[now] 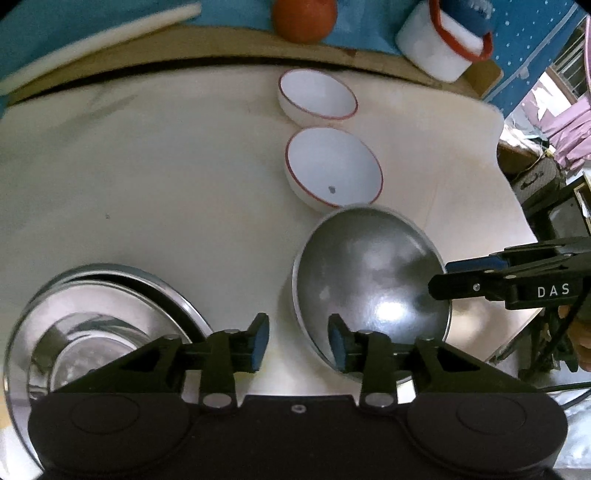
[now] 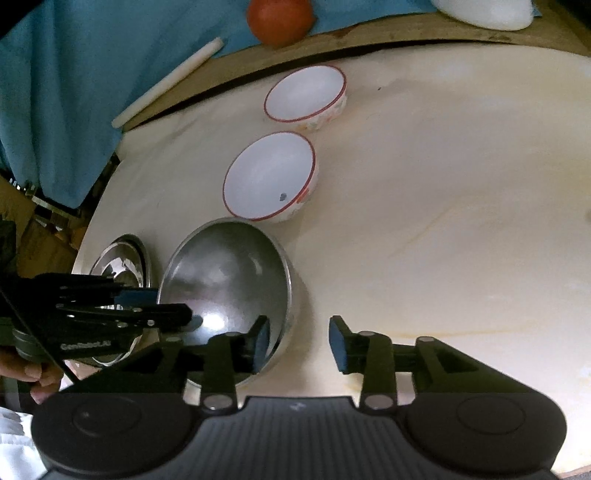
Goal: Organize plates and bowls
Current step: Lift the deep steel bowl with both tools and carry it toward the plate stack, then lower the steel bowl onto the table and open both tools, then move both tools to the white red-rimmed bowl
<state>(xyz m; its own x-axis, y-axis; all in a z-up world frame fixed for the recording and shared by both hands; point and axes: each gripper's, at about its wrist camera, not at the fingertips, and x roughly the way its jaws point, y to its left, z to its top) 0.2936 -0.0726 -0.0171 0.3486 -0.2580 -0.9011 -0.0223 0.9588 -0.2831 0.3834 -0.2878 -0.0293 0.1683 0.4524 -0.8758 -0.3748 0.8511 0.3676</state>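
Left gripper (image 1: 298, 341) stands part open, its blue pads (image 1: 260, 341) astride the near rim of the steel bowl (image 1: 369, 280) with a gap either side, so nothing is pinched. Right gripper (image 2: 299, 341) is the same story, jaws part open over the bowl's opposite rim, one pad (image 2: 261, 343) inside the bowl, the other (image 2: 338, 345) out over bare table, not pressing. The steel bowl sits upright on the cream table (image 1: 166, 177) between the two tools. Beside it, on the left gripper's side, a stack of shiny steel plates (image 1: 99, 317) rests on the table, close but apart. Beyond the steel bowl, a white red-rimmed bowl (image 1: 334, 166) sits just behind it, and a second one (image 1: 317, 94) further back, all in a line. At the far edge, an orange ball (image 1: 304, 16) and a white tub (image 1: 436, 48) sit on a wooden board
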